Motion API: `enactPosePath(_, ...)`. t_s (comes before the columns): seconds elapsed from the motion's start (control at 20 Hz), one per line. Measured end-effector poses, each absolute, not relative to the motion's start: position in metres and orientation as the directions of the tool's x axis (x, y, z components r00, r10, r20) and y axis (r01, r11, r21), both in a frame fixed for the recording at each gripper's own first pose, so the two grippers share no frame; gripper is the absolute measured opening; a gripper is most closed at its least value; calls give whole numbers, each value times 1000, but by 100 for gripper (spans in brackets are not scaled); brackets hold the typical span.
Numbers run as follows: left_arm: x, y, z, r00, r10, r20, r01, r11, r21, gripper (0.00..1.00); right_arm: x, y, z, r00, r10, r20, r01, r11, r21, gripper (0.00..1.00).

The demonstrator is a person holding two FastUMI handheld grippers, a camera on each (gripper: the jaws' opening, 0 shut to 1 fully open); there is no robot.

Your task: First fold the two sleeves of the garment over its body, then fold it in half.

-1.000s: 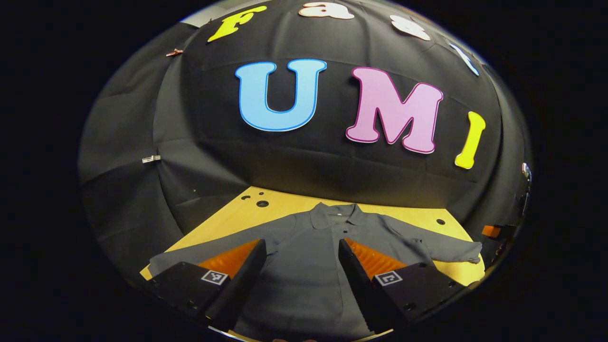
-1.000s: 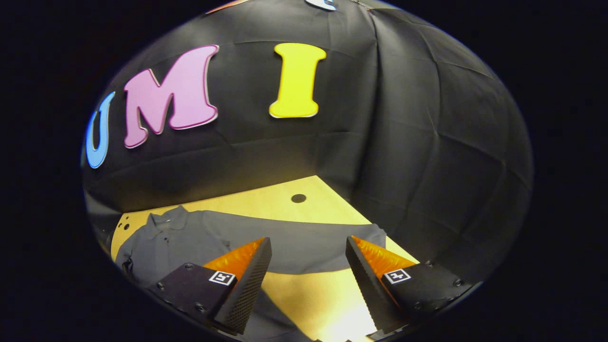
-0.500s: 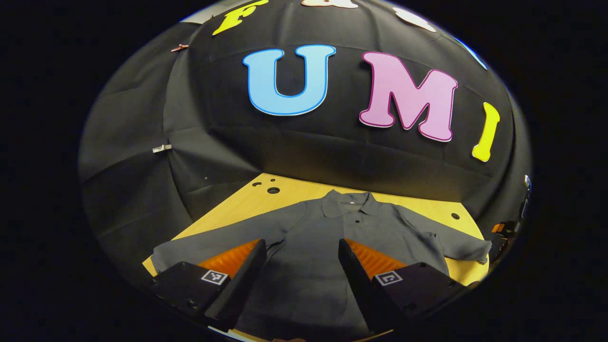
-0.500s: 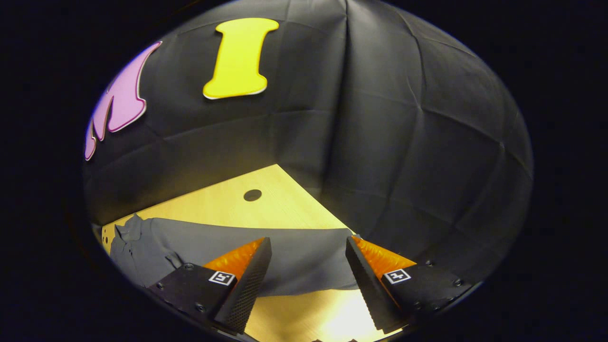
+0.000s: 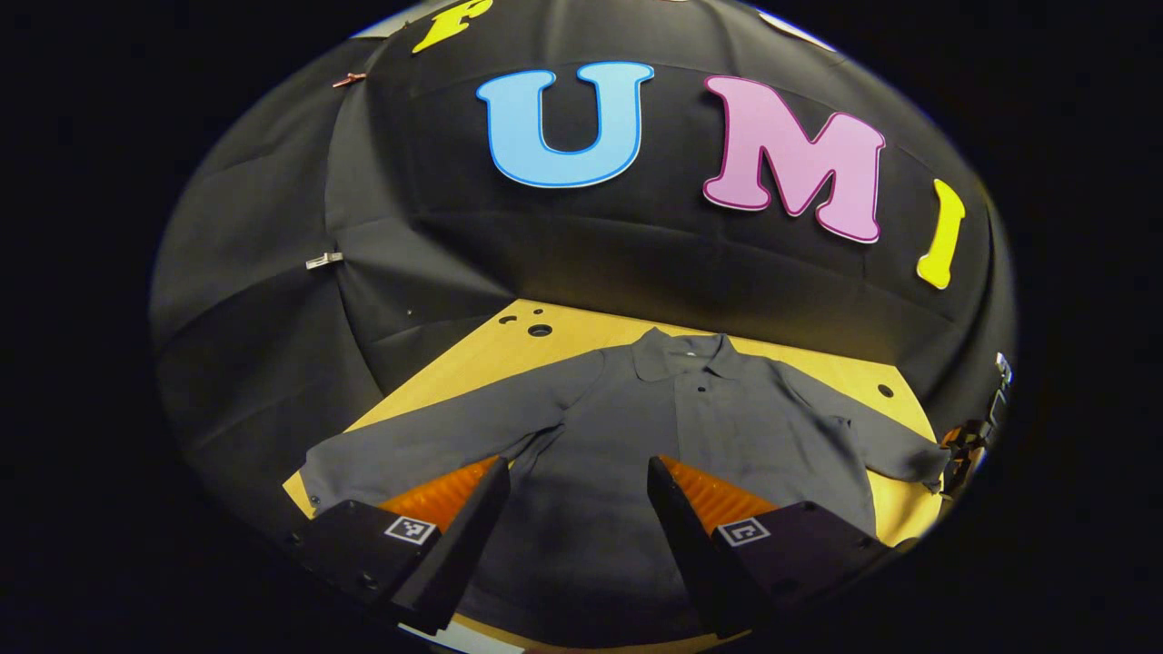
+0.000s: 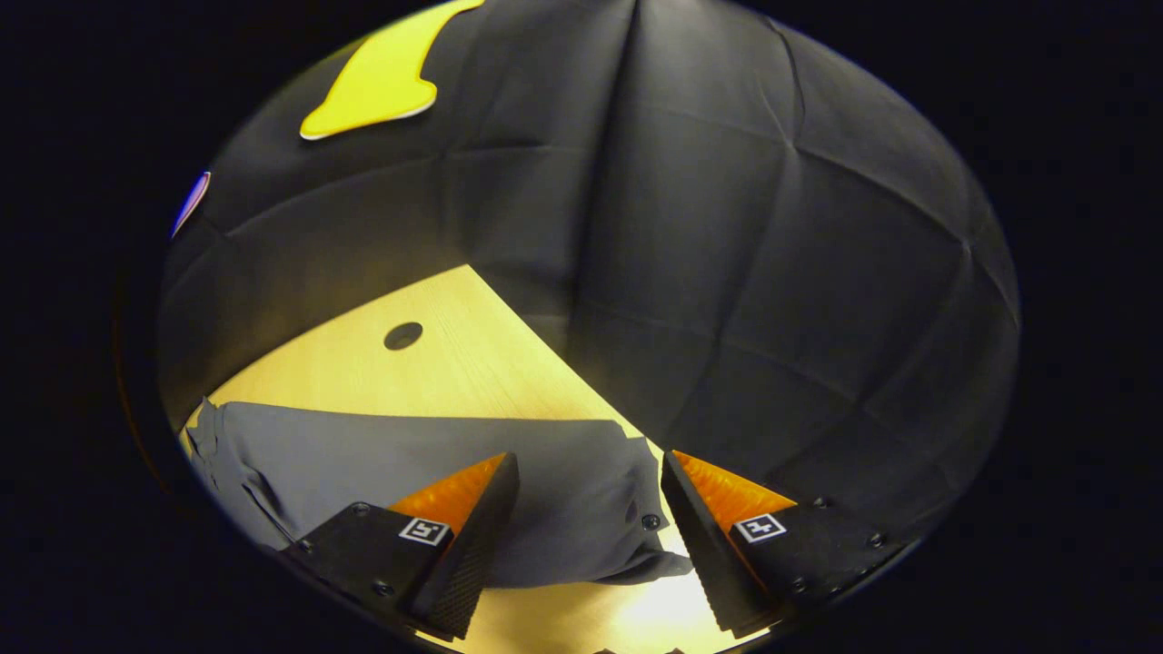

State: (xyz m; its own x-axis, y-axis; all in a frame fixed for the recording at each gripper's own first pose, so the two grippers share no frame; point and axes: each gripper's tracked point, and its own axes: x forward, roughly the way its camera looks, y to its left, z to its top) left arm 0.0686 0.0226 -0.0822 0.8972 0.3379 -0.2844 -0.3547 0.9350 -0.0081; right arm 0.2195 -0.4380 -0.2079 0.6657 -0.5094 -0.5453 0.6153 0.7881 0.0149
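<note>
A dark grey long-sleeved shirt [image 5: 636,427] lies flat on the wooden table [image 5: 454,372], collar toward the back wall and both sleeves spread out. My left gripper [image 5: 577,536] hangs open above the shirt's lower body, nothing between its fingers. One sleeve [image 5: 427,445] runs out to the left in the left gripper view. The other sleeve's cuff end [image 6: 581,472], with a small button, lies between the fingers of my open right gripper [image 6: 586,536] in the right gripper view, and I cannot tell whether they touch it. The right gripper [image 5: 963,450] shows at the far right of the left gripper view.
Black cloth walls close in the table at the back and on both sides. A round hole [image 6: 402,335] sits in the bare table behind the cuff, and small holes [image 5: 539,330] lie near the back left corner. The table's right corner [image 6: 468,268] meets the wall.
My right gripper has swung right and moved in over the cuff end of the sleeve. The left gripper has tipped down slightly over the shirt's body. Both stayed open.
</note>
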Motion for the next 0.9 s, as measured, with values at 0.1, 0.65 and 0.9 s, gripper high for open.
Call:
enactPosePath(0.1, 70, 22, -85, 894, 338, -293, -356, 934, -9, 96, 220, -443, -225, 641, -506, -578, 620, 785, 1, 98)
enactPosePath(0.65, 80, 10, -90, 897, 316, -309, -338, 941, -17, 96, 220, -437, -242, 607, -449, -655, 630, 775, 52, 93)
enactPosePath(0.9, 82, 8, -96, 897, 311, -315, -340, 940, -40, 96, 235, -416, -248, 622, -412, -666, 579, 814, 38, 34)
